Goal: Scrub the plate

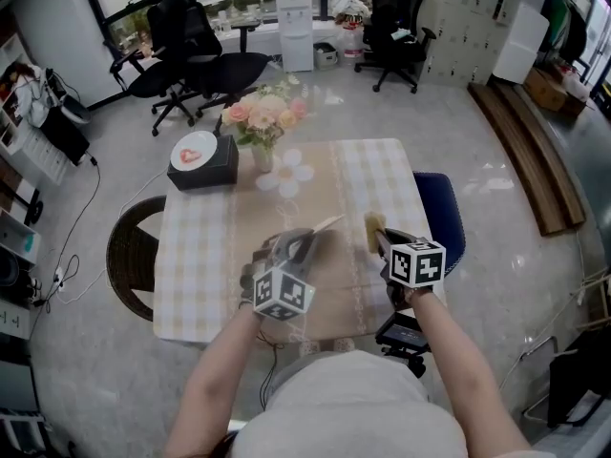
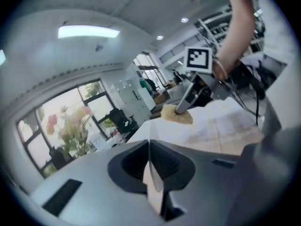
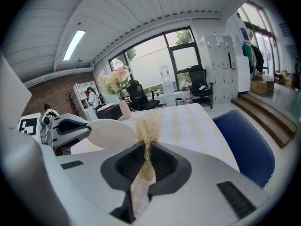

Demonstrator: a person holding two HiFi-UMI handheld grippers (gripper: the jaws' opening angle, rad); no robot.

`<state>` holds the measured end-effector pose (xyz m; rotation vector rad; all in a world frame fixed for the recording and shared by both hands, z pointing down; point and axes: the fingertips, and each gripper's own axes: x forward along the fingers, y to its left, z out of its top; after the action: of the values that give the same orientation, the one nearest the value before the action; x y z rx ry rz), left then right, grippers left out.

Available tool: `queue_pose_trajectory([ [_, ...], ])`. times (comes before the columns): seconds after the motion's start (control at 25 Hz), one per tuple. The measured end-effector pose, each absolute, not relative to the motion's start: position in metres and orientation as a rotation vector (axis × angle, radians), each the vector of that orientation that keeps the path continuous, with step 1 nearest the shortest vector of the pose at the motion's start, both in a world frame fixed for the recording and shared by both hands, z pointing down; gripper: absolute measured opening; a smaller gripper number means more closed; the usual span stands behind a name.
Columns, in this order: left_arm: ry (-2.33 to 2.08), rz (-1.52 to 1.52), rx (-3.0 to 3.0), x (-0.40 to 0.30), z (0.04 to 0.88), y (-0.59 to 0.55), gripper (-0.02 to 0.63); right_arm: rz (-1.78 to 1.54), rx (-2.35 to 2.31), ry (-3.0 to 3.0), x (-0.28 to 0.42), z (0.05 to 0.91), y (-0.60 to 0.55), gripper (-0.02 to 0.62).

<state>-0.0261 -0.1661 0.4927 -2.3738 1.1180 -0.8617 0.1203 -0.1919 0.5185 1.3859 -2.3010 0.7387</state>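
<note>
"What's at the left end of the table [image 1: 196,256]?"

"A black box [image 1: 202,165] at the far corner, with a vase of pink flowers [image 1: 263,122] just beside it."

"And nearer us?"

"The left gripper [image 1: 304,240] has its jaws pinched on the rim of a white plate [image 1: 326,223], tilted above the cloth. Just right of it, the right gripper [image 1: 379,239] is clamped on a yellowish scrub pad [image 1: 372,225]. I can't tell if the pad touches the plate. A blue chair [image 1: 441,208] stands past the table's right edge."
</note>
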Motion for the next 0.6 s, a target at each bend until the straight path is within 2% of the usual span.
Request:
queue_pose_trajectory([
  [0.6,0.519,-1.014,-1.766,0.002,0.538,-0.124,0.021,0.713,1.216,-2.386,0.101,0.517,-0.175,0.043],
])
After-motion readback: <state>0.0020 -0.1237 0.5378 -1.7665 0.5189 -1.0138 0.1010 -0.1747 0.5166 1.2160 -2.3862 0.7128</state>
